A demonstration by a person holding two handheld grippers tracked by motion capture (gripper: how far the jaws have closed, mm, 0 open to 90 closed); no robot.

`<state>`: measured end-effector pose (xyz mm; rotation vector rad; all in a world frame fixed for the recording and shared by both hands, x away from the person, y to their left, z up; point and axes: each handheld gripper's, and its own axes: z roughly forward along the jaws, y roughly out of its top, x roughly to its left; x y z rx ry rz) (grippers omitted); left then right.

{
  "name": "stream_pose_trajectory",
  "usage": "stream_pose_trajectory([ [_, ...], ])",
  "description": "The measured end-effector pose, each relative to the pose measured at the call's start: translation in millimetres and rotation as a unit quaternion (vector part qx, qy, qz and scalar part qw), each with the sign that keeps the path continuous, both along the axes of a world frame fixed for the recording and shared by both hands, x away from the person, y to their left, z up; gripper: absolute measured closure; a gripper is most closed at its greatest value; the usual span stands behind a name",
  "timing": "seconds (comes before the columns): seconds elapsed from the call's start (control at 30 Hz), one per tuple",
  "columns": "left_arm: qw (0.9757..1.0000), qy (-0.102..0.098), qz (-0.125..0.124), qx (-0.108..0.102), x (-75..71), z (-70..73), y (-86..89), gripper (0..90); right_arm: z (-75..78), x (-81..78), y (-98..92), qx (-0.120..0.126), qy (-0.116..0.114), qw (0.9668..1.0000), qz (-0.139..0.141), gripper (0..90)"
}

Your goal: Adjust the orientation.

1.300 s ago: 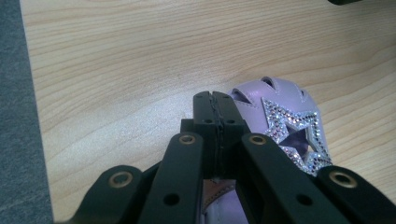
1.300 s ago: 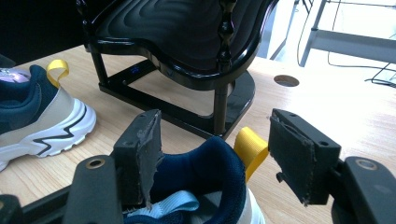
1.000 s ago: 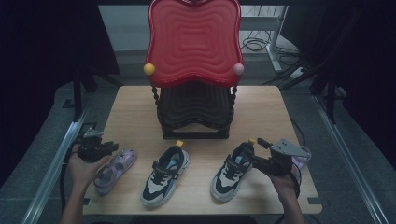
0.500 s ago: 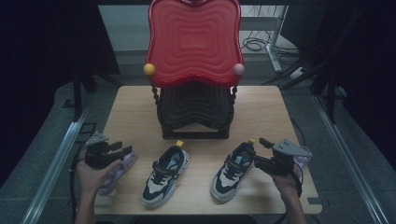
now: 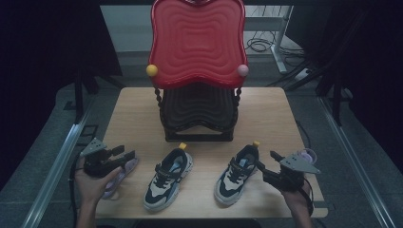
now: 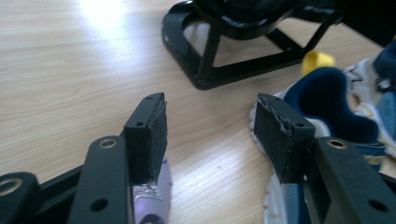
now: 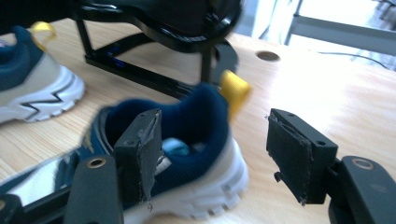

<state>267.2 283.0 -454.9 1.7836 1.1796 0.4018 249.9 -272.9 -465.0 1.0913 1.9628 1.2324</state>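
My left claw [image 5: 124, 156] had just been opening; its jaws stood wide and empty over the lilac shoe [image 5: 115, 176] at the bench's [image 5: 138, 109] front left. My right claw [image 5: 267, 161] gaped beside the right sneaker's [image 5: 236, 174] heel, pads not pressing.

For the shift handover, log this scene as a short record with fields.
surface: light wooden table
rack: black tiered shoe rack with a red wavy plastic top, at the table's middle rear
shoes: two navy-and-white sneakers, left sneaker and right sneaker; a lilac shoe at the left, another lilac shoe at the right edge
left gripper: open, jaws just opened, nothing between them, over the left lilac shoe
right gripper: open, jaws astride the right sneaker's heel
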Motion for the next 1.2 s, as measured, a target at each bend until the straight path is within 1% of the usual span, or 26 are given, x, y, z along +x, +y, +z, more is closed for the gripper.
stream_pose_trajectory([
  [0.03, 1.0, 0.002, -0.002, 0.002, -1.0, -0.4, -0.9, 43.8, -1.6, -3.3, -8.4, -0.008, 0.002, 0.9998, -0.017, 36.6],
  [0.07, 1.0, 0.004, -0.003, 0.005, -2.2, -1.4, -2.0, 43.8, -1.6, -3.3, -8.4, -0.008, 0.002, 0.9998, -0.017, 36.6],
  [0.1, 0.9999, 0.006, 0.003, 0.014, -6.0, -2.8, -3.6, 43.7, -1.9, -6.0, -15.5, -0.007, 0.005, 0.9996, -0.026, 38.3],
  [0.17, 0.9998, 0.005, 0.004, 0.018, -8.0, -2.9, -3.9, 43.8, -2.9, -10.0, -22.7, -0.004, 0.01, 0.9995, -0.028, 40.7],
  [0.2, 0.9998, 0.004, 0.01, 0.018, -10.5, -2.9, -3.6, 43.9, -4.2, -12.1, -26.3, -0.002, 0.013, 0.9994, -0.031, 42.0],
  [0.3, 0.9997, 0.002, 0.013, 0.019, -12.9, -1.5, -4.1, 43.8, -10.8, -16.0, -37.9, 0.005, 0.025, 0.999, -0.037, 47.1],
  [0.33, 0.9997, 0.002, 0.013, 0.019, -12.9, -1.5, -4.1, 43.7, -10.8, -16.0, -37.9, 0.005, 0.025, 0.999, -0.037, 47.1],
  [0.37, 0.9997, 0.003, 0.011, 0.019, -13.6, -1.5, -5.5, 43.5, -13.6, -17.6, -45.4, 0.014, 0.031, 0.9985, -0.044, 52.2],
  [0.4, 0.9997, 0.003, 0.011, 0.019, -13.6, -1.5, -5.5, 43.1, -13.6, -17.6, -45.4, 0.014, 0.031, 0.9985, -0.044, 52.2],
  [0.43, 0.9997, 0.007, 0.011, 0.022, -12.9, -3.0, -8.0, 42.3, -14.7, -18.6, -52.0, 0.024, 0.032, 0.9978, -0.053, 57.1],
  [0.47, 0.9996, 0.009, 0.01, 0.025, -12.0, -4.1, -9.3, 41.5, -15.3, -18.8, -55.2, 0.029, 0.032, 0.9976, -0.055, 59.3],
  [0.5, 0.9996, 0.009, 0.01, 0.025, -12.0, -4.1, -9.3, 40.9, -15.3, -18.8, -55.2, 0.029, 0.032, 0.9976, -0.055, 59.3],
  [0.53, 0.9995, 0.013, 0.007, 0.029, -10.7, -5.9, -11.7, 40.2, -16.6, -19.2, -60.4, 0.031, 0.035, 0.9972, -0.058, 62.8],
  [0.63, 0.9994, 0.015, 0.006, 0.029, -9.4, -7.1, -13.1, 37.9, -16.9, -21.8, -67.1, 0.032, 0.037, 0.9968, -0.063, 64.6],
  [0.7, 0.9993, 0.02, 0.003, 0.03, -6.6, -9.1, -15.1, 35.8, -15.2, -24.5, -71.9, 0.032, 0.035, 0.9966, -0.068, 64.5],
  [0.8, 0.9991, 0.024, -0.002, 0.034, -5.7, -10.8, -17.3, 35.2, -13.3, -28.9, -79.5, 0.031, 0.038, 0.9959, -0.076, 61.8],
  [0.83, 0.9988, 0.028, -0.008, 0.039, -5.6, -12.8, -21.2, 35.2, -13.2, -30.3, -82.5, 0.031, 0.041, 0.9955, -0.08, 61.1],
  [0.87, 0.9988, 0.028, -0.008, 0.039, -5.6, -12.8, -21.2, 35.2, -13.3, -31.4, -85.8, 0.032, 0.043, 0.9952, -0.082, 60.9],
  [0.93, 0.9983, 0.034, -0.012, 0.046, -5.5, -14.3, -25.0, 35.1, -13.9, -32.1, -89.3, 0.031, 0.046, 0.9951, -0.082, 61.0],
  [0.97, 0.9978, 0.037, -0.014, 0.052, -5.0, -15.3, -27.5, 34.2, -15.5, -33.5, -95.0, 0.029, 0.053, 0.9944, -0.086, 62.0],
  [1.03, 0.9978, 0.036, -0.015, 0.053, -4.9, -15.4, -27.8, 33.6, -16.3, -34.1, -97.3, 0.028, 0.055, 0.9941, -0.088, 62.3],
  [1.07, 0.9979, 0.035, -0.016, 0.052, -4.7, -15.4, -28.0, 31.6, -18.2, -35.2, -101.2, 0.024, 0.059, 0.9936, -0.094, 62.7],
  [1.17, 0.9979, 0.032, -0.011, 0.056, -3.8, -14.7, -28.9, 31.7, -20.0, -36.2, -103.7, 0.019, 0.062, 0.9932, -0.096, 63.9],
  [1.2, 0.9979, 0.03, -0.01, 0.056, -3.3, -13.8, -29.5, 31.4, -22.2, -37.4, -107.6, 0.011, 0.063, 0.9928, -0.101, 67.8],
])
